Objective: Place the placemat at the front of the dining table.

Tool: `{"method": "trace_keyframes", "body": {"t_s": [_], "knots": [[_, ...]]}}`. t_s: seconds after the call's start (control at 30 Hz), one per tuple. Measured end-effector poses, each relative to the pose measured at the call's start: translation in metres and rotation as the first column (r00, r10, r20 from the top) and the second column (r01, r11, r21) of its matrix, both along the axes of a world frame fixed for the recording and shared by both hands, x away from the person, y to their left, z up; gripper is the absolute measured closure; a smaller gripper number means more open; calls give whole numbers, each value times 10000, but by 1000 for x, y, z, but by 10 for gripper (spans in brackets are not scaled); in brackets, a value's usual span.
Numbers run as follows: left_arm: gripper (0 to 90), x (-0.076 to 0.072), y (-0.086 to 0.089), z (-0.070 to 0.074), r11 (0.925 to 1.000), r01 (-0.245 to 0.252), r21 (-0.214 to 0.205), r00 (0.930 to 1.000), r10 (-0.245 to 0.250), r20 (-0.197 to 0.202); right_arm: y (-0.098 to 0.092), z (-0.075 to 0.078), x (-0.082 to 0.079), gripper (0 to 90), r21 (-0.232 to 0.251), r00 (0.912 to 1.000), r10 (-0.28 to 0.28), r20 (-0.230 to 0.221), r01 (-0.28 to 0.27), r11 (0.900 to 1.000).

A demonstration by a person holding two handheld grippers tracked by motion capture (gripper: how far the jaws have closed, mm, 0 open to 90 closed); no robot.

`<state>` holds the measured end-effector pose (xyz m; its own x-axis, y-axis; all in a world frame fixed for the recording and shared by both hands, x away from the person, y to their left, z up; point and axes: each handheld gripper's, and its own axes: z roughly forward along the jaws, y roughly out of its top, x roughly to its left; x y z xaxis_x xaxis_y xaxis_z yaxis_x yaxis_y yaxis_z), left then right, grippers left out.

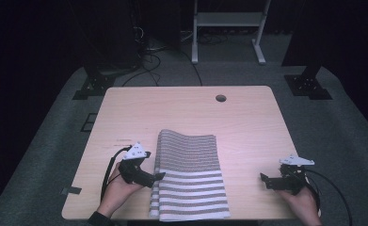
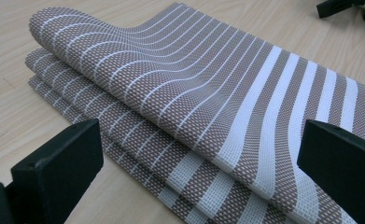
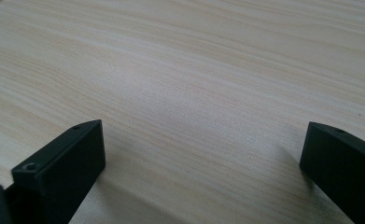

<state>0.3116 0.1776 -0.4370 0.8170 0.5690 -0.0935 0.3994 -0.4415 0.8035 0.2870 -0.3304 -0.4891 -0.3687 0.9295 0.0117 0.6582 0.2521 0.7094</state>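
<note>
A folded brown-and-white striped cloth [image 1: 188, 174] lies on the wooden table [image 1: 191, 110], reaching to the front edge. My left gripper [image 1: 159, 176] is at the cloth's left edge, its tips touching the folded layers. In the left gripper view the cloth [image 2: 194, 102] shows several stacked layers, the top one bulging up, and my left gripper [image 2: 199, 163] stands open with the cloth's edge between its wide-apart jaws. My right gripper [image 1: 265, 181] rests near the table's front right, apart from the cloth. In the right gripper view my right gripper [image 3: 201, 163] is open over bare wood [image 3: 194, 84].
A round cable hole [image 1: 220, 98] sits near the table's far edge. Beyond the table are a white frame [image 1: 228, 28], cables [image 1: 148, 52] on the floor and black stand feet [image 1: 308, 84]. In the left gripper view the other gripper's jaw tip [image 2: 339, 7] shows at top right.
</note>
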Motion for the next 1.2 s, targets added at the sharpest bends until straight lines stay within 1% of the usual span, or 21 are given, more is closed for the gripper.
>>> {"method": "trace_keyframes", "body": {"t_s": [0.07, 0.2, 0.27, 0.43, 0.53, 0.6, 0.7, 0.87, 0.93, 1.03, 1.1, 1.2], "knots": [[0, -1, -2, -1, 10000, 72, 33, 10000, -72, -12, 0, 0, 0, 0, 0, 10000, -1, 0, 1, 10000], [0, -3, -7, -4, 9997, 226, -56, 9997, -226, -130, 0, 0, 0, 0, 0, 10000, 0, 0, 0, 10000], [0, -5, -9, -6, 9996, 298, 7, 9994, -298, -159, 0, 0, 0, 0, -1, 10000, 1, 1, -1, 10000], [0, -7, -14, -11, 9990, 449, 13, 9985, -449, -314, 0, 0, 0, 0, 0, 10000, -2, -1, 2, 10000], [0, -8, -18, -13, 9983, 562, 165, 9978, -556, -368, 0, 0, 0, 0, -2, 10000, 1, 0, -1, 10000], [0, -9, -19, -14, 9980, 617, 156, 9974, -610, -393, 0, 0, 0, 0, -2, 10000, 2, 1, -2, 10000], [0, -10, -20, -15, 9978, 644, 133, 9969, -637, -460, 0, 0, 0, 0, -2, 10000, 1, 0, -1, 10000], [0, -11, -21, -20, 9972, 697, 282, 9962, -681, -548, 0, 0, 0, 0, -2, 10000, 2, 0, -2, 10000], [0, -11, -22, -21, 9975, 662, 266, 9962, -645, -592, 0, 0, 0, 0, -2, 10000, 1, -1, -1, 10000], [0, -12, -22, -24, 9975, 616, 347, 9964, -594, -606, 0, 0, 0, 0, -2, 10000, 2, 1, -2, 10000], [0, -12, -22, -26, 9964, 656, 532, 9962, -624, -602, 0, 0, 0, 0, -1, 10000, 2, 0, -2, 10000], [0, -12, -22, -28, 9967, 617, 530, 9960, -581, -673, 0, 0, 0, 0, -2, 10000, 1, 0, -1, 10000]]}}
